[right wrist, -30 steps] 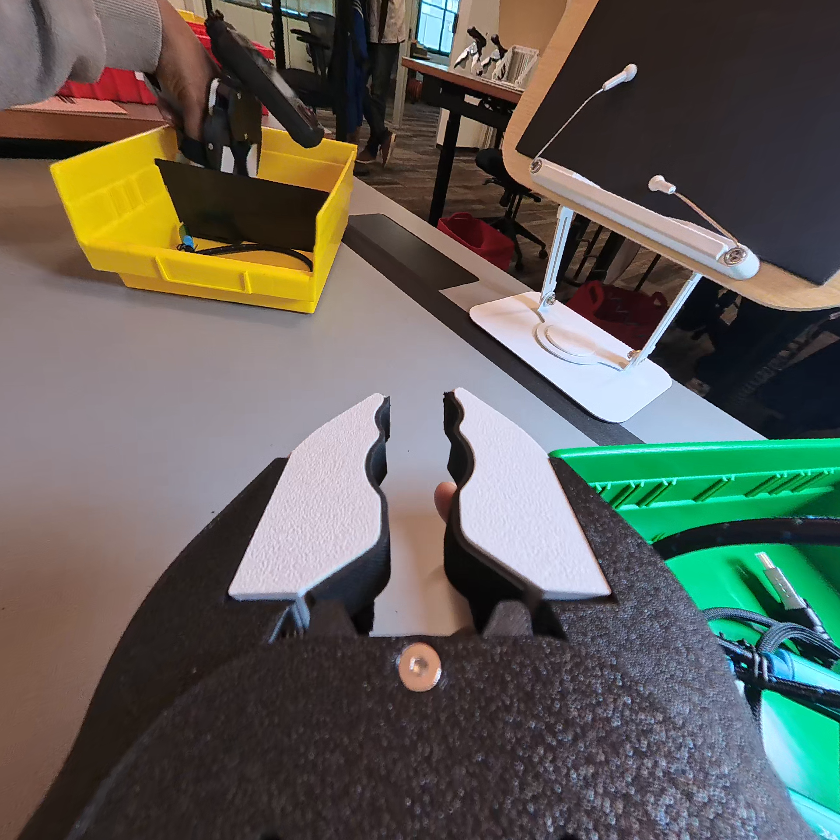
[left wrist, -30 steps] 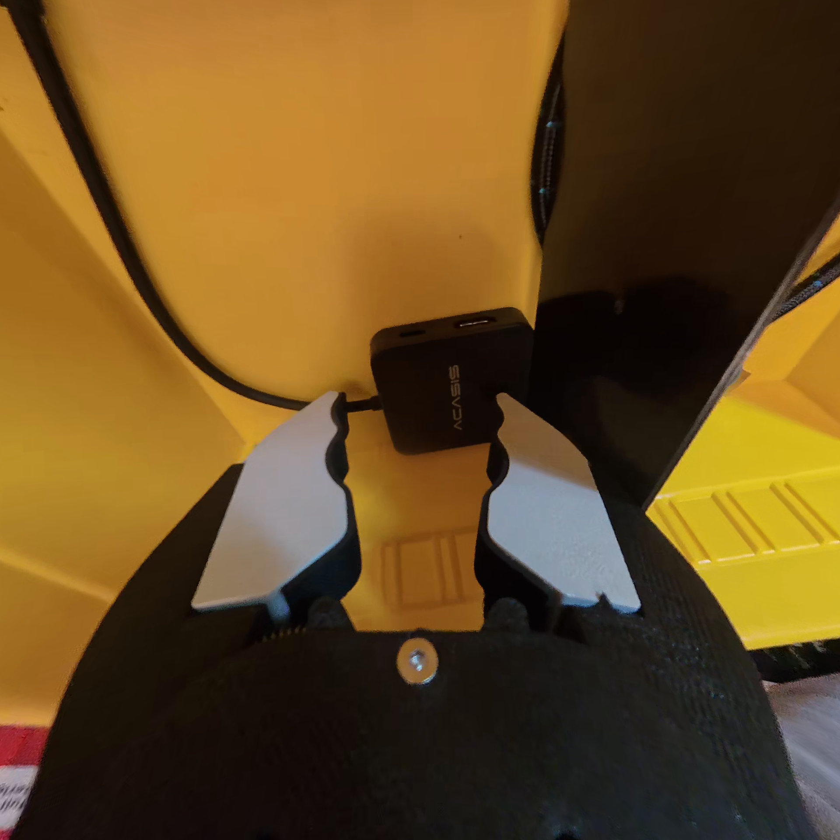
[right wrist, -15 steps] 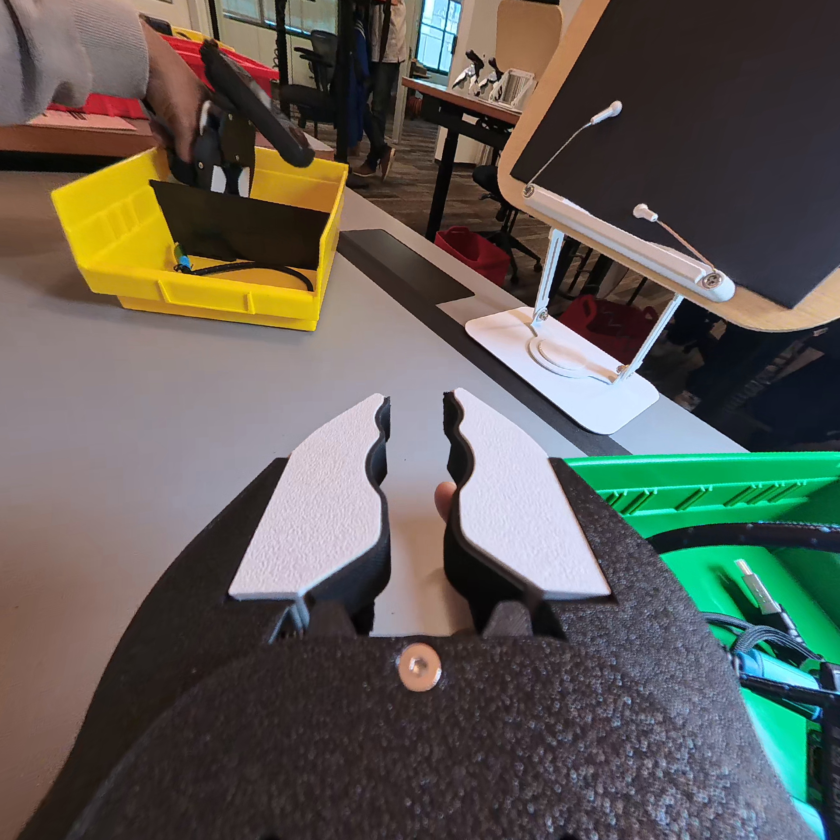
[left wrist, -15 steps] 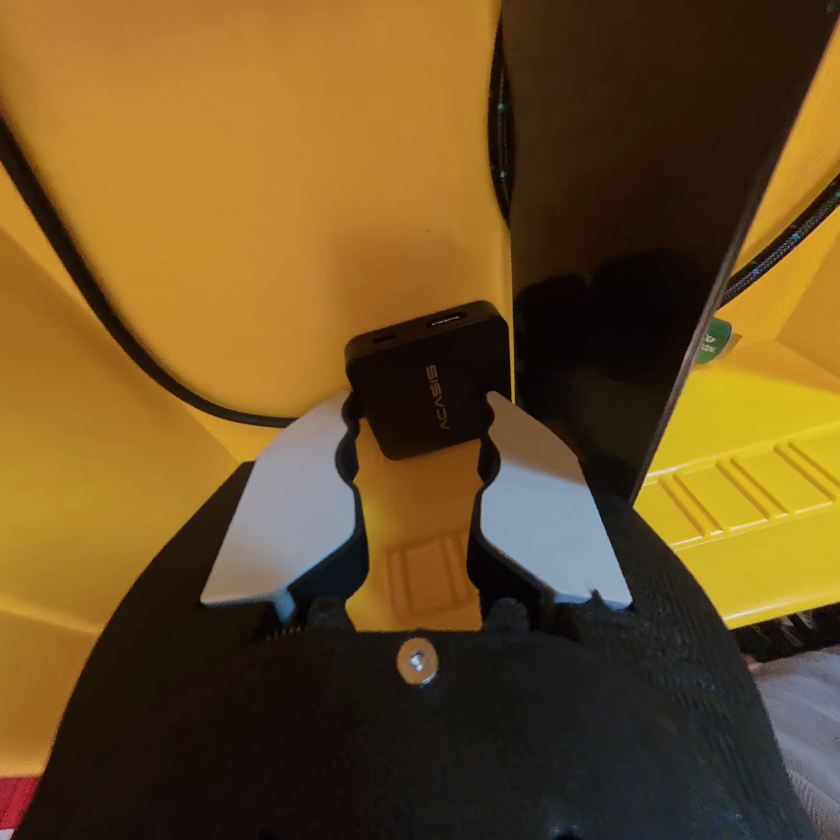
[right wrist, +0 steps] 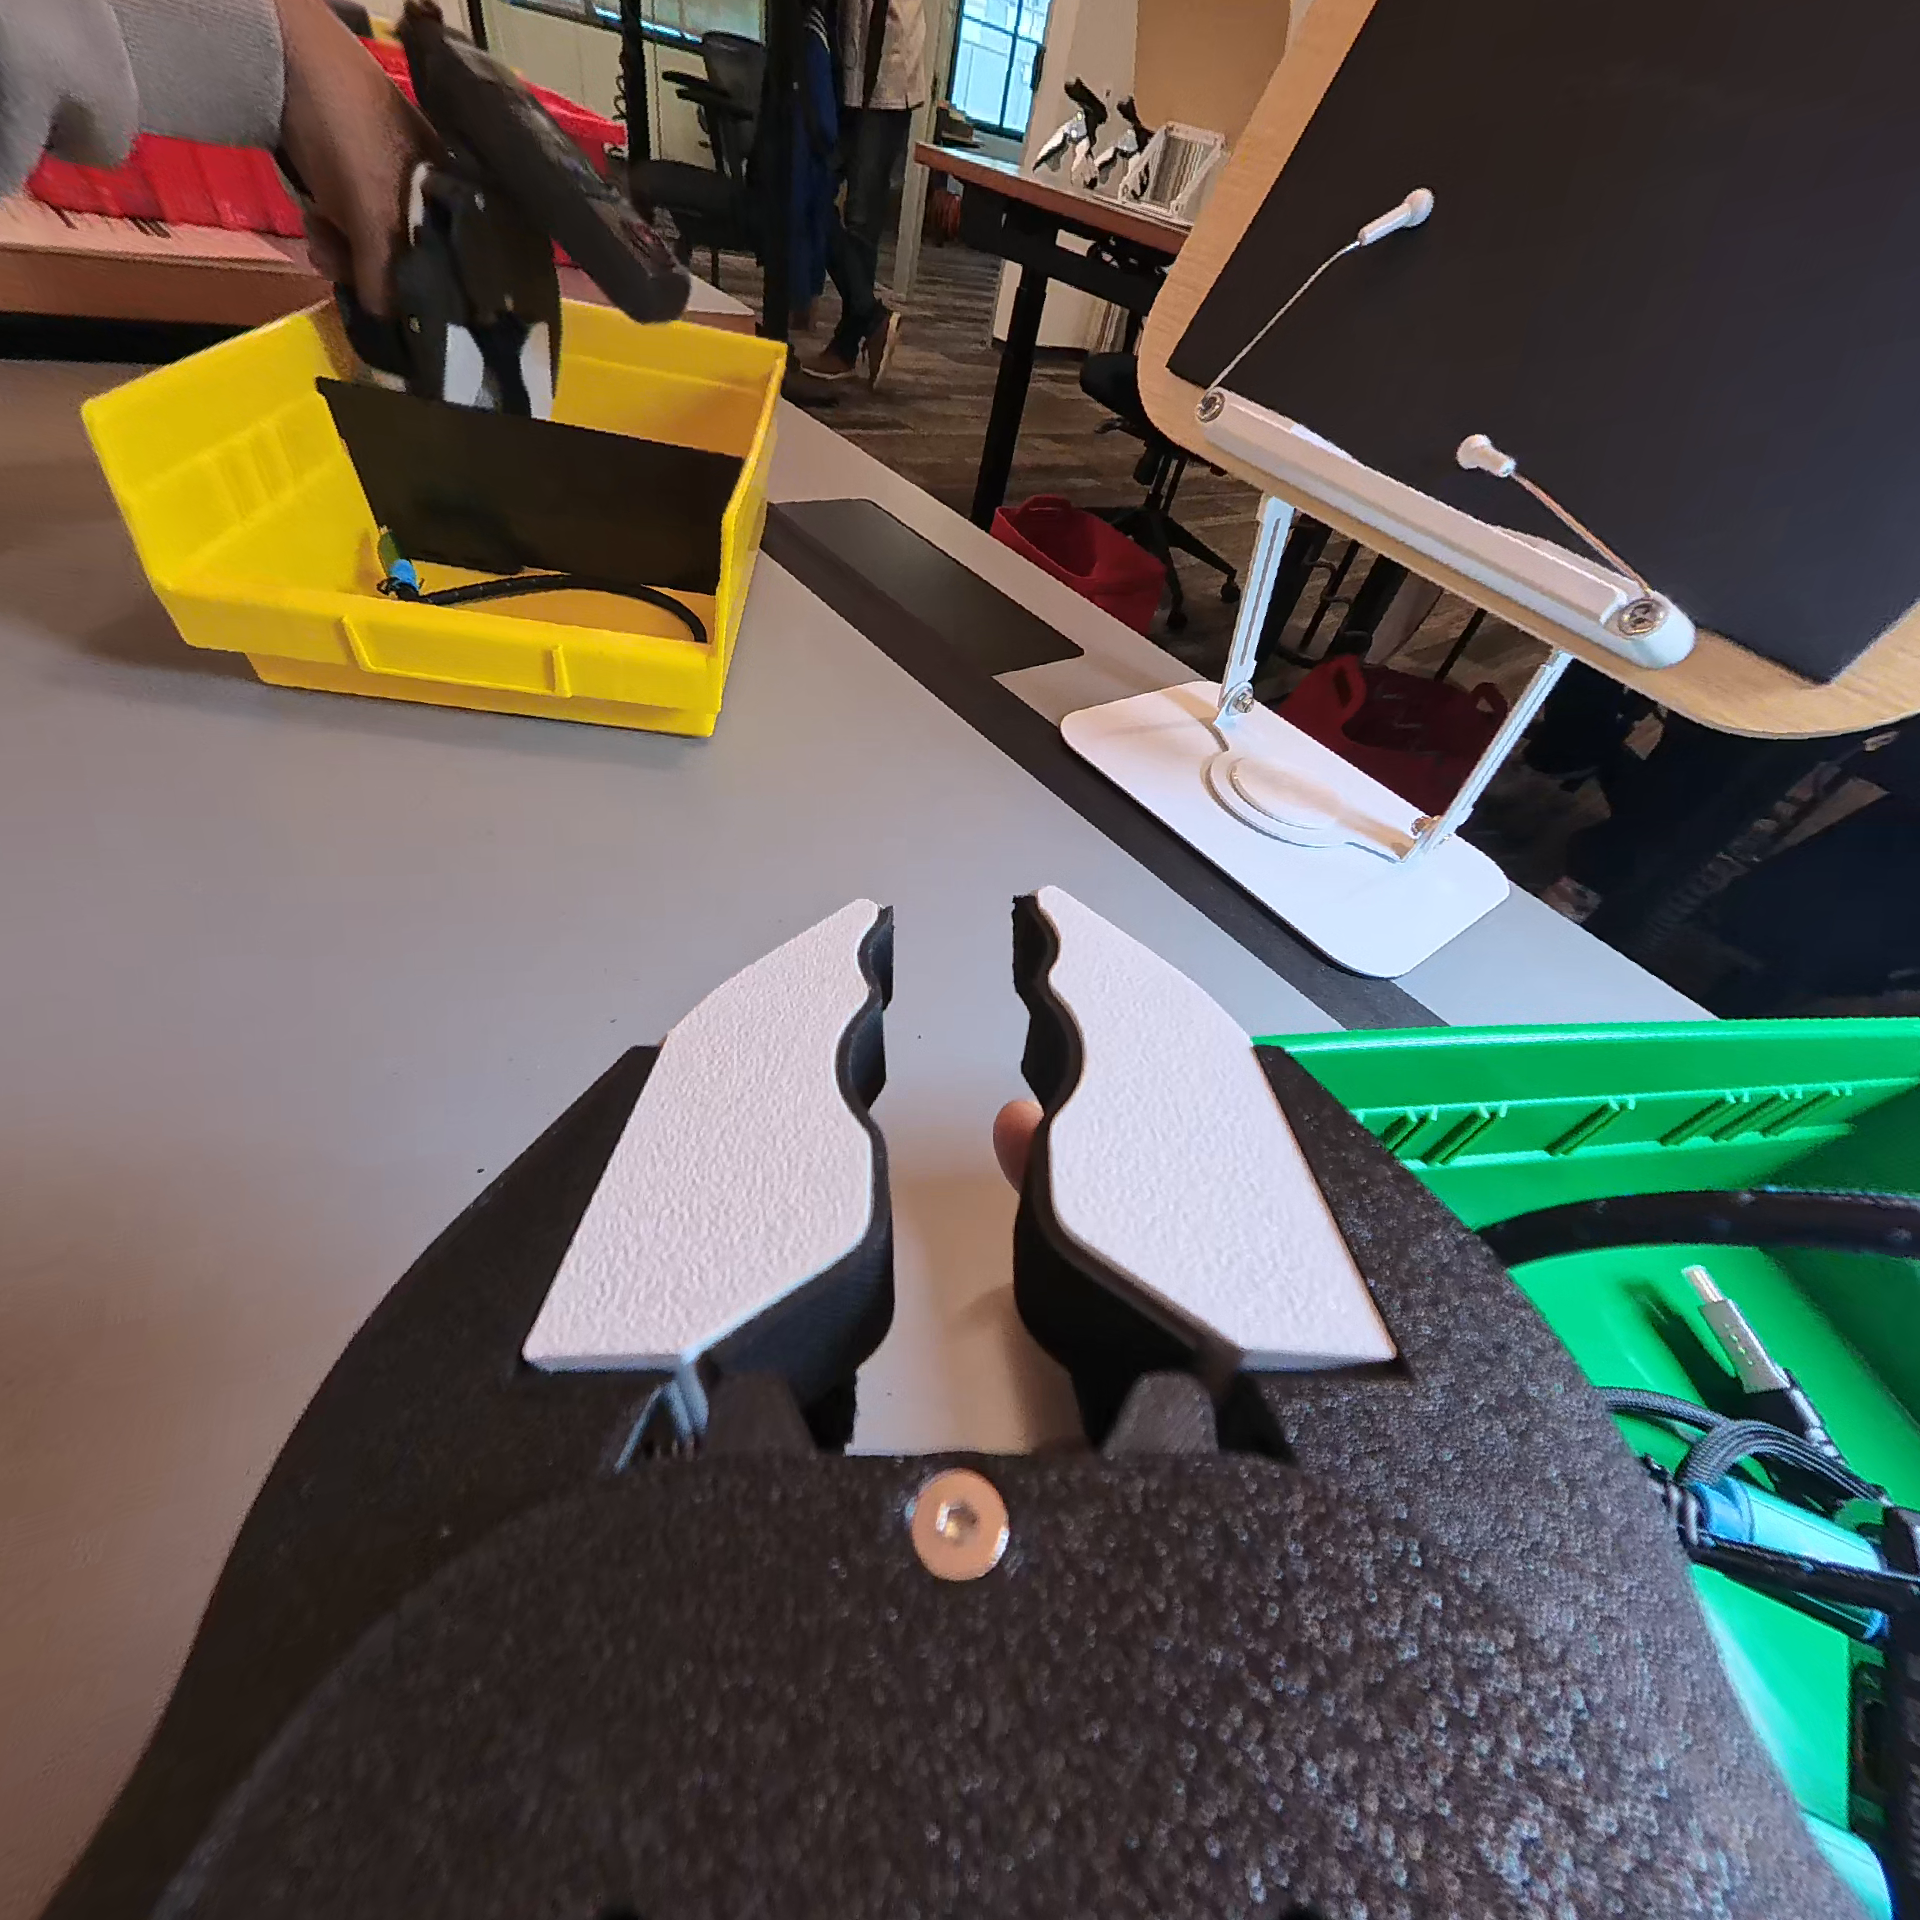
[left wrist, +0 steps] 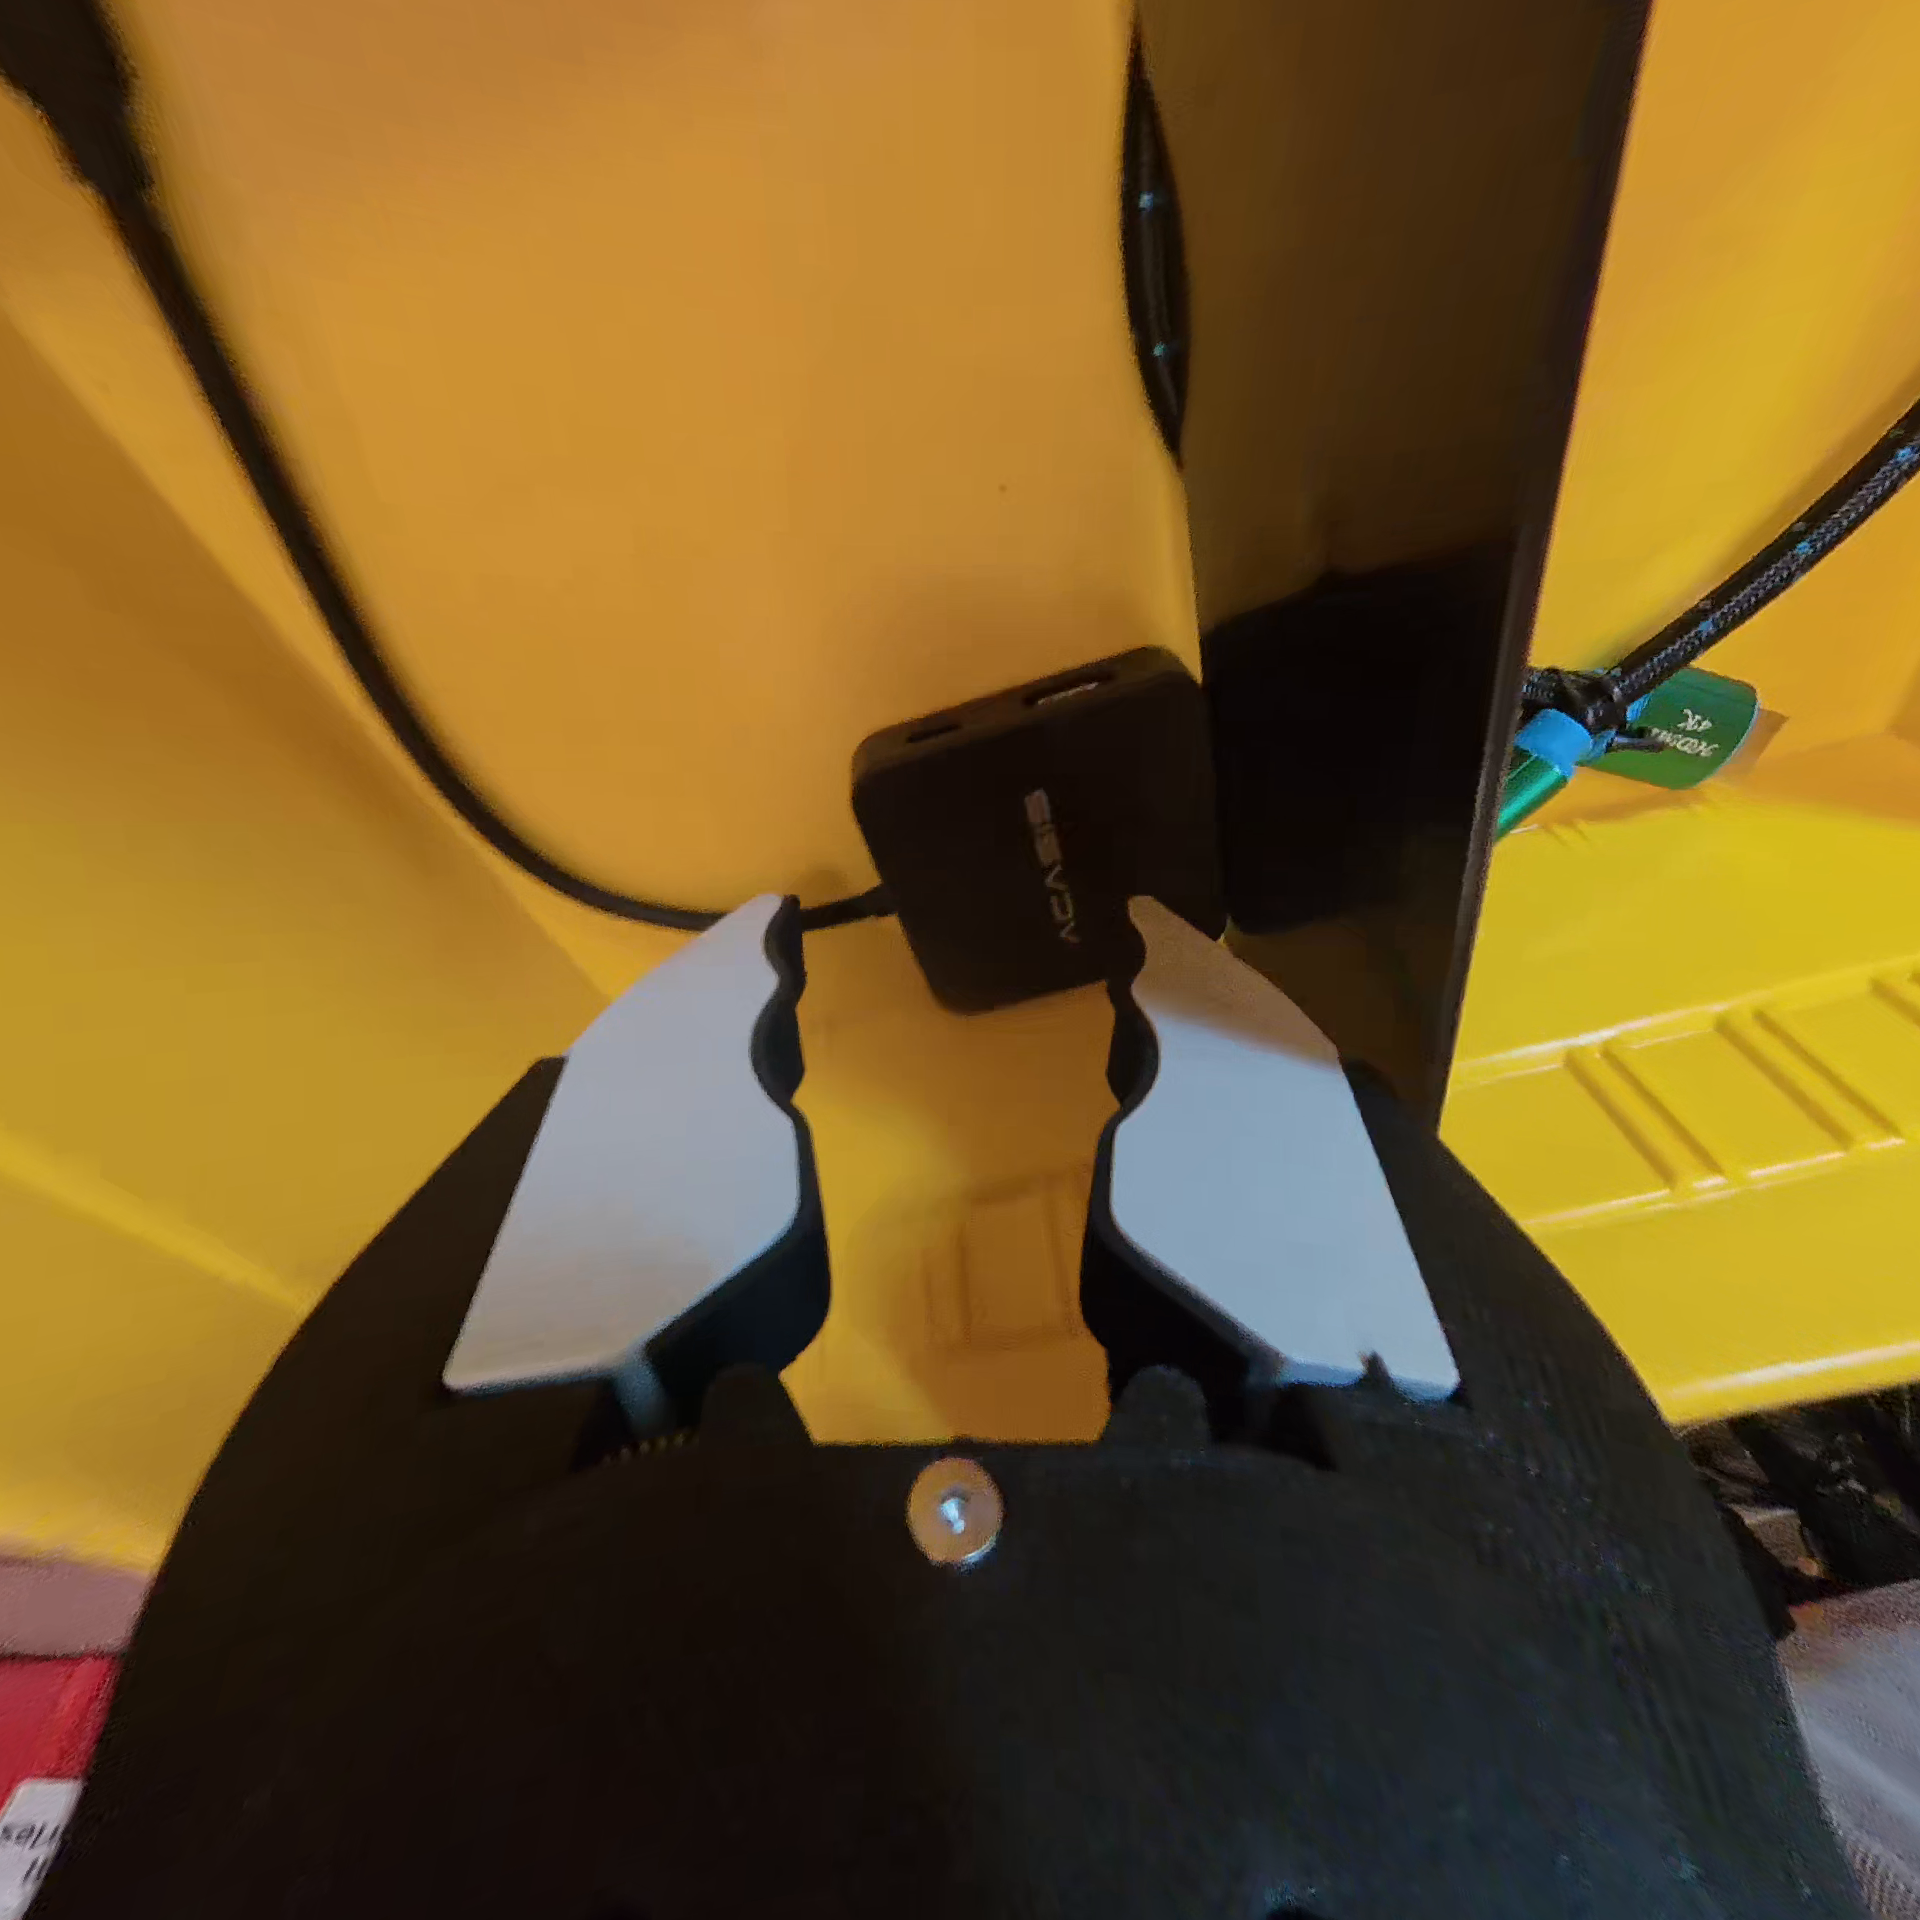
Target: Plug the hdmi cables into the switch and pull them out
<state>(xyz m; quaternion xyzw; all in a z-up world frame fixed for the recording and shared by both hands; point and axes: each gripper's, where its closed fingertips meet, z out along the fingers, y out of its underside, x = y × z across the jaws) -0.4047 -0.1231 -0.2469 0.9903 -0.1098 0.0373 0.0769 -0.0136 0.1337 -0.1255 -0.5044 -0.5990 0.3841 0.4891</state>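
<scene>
Inside the yellow bin (left wrist: 623,416), the left gripper (left wrist: 961,914) is shown with its jaws spread wide and nothing clamped between them. The small black switch (left wrist: 1029,831) lies on the bin floor just ahead of the fingertips, pressed against the black divider (left wrist: 1351,416); its near corner sits between the tips, and the right fingertip overlaps its edge, though contact cannot be confirmed. Its thin black lead (left wrist: 312,520) curves away to the left. Half a second earlier the jaws were seen closer around the switch body; they are now further apart and slightly drawn back, so the first attempt at a hold appears to have been abandoned or adjusted. The switch is therefore judged not yet secured, and no plugging can begin until it is. Beyond the divider, a green-shelled HDMI plug (left wrist: 1662,727) on a braided cable (left wrist: 1766,582) has come into view in the neighbouring compartment.

In the right wrist view, the right gripper (right wrist: 951,925) is held over the grey table (right wrist: 312,935), its jaws parted by a narrow gap and empty, much as in the earlier frames. A green bin (right wrist: 1558,1122) containing further cables lies beside it, and a white tablet stand (right wrist: 1299,831) is set further back
</scene>
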